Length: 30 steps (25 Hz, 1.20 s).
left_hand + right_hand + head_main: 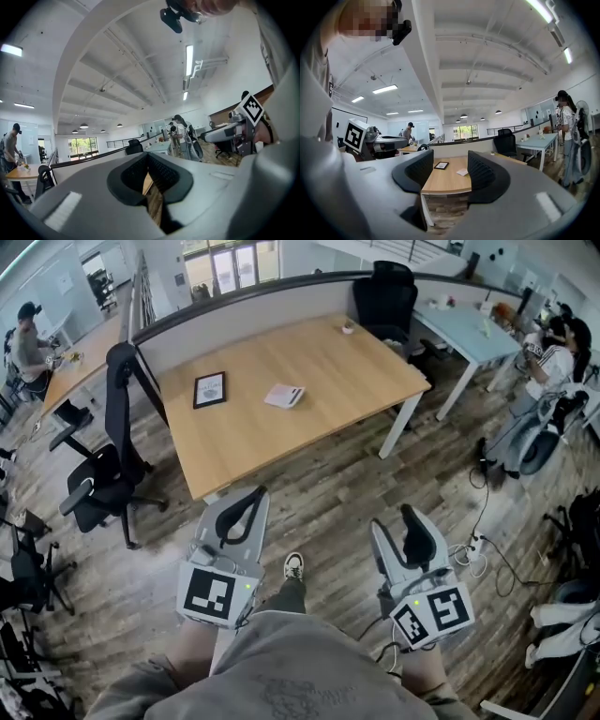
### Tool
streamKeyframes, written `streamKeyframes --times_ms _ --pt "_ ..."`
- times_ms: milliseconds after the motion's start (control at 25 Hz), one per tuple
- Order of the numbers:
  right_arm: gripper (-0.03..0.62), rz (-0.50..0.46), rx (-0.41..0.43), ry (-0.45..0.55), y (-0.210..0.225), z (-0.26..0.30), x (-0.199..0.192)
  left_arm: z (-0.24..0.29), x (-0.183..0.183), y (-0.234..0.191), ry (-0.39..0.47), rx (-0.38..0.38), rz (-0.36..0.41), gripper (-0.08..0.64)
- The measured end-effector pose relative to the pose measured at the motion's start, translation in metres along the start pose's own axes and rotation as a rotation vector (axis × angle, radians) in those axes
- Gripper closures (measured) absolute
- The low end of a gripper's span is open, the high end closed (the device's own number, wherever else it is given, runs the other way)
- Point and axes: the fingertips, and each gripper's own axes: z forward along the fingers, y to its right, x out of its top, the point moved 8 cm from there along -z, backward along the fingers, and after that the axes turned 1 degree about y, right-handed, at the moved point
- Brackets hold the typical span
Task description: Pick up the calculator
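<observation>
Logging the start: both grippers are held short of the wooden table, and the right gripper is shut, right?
No: the right gripper is open, jaws apart with nothing between them, as the right gripper view shows. The rest holds.

Left tool (253, 495) closed, right tool (394, 523) spread

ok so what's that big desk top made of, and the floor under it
Desk top: light wood or wood-look laminate, matte, even honey tone with faint grain. Floor: grey-brown planks in mixed tones with visible seams, low sheen; wood or vinyl plank, can't tell which.
</observation>
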Motion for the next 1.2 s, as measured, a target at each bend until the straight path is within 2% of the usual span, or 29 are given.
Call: streamKeyframes --times_ms 480,760,1200 --pt "0.379 0.105 0.007 -0.165 0.05 0.163 -0.024 0.121 -0.034 -0.1 -0.049 -0.025 -0.012 0.56" --pt "0.38 0.167 0.043 -0.228 0.07 0.255 -0.045 0.175 -0.062 -0.154 -0.07 -0.017 -0.011 0.56" --pt "0.38 0.313 0.11 -0.367 0.101 0.364 -0.098 0.234 -0.113 -0.193 -0.198 0.001 -0.078 0.56"
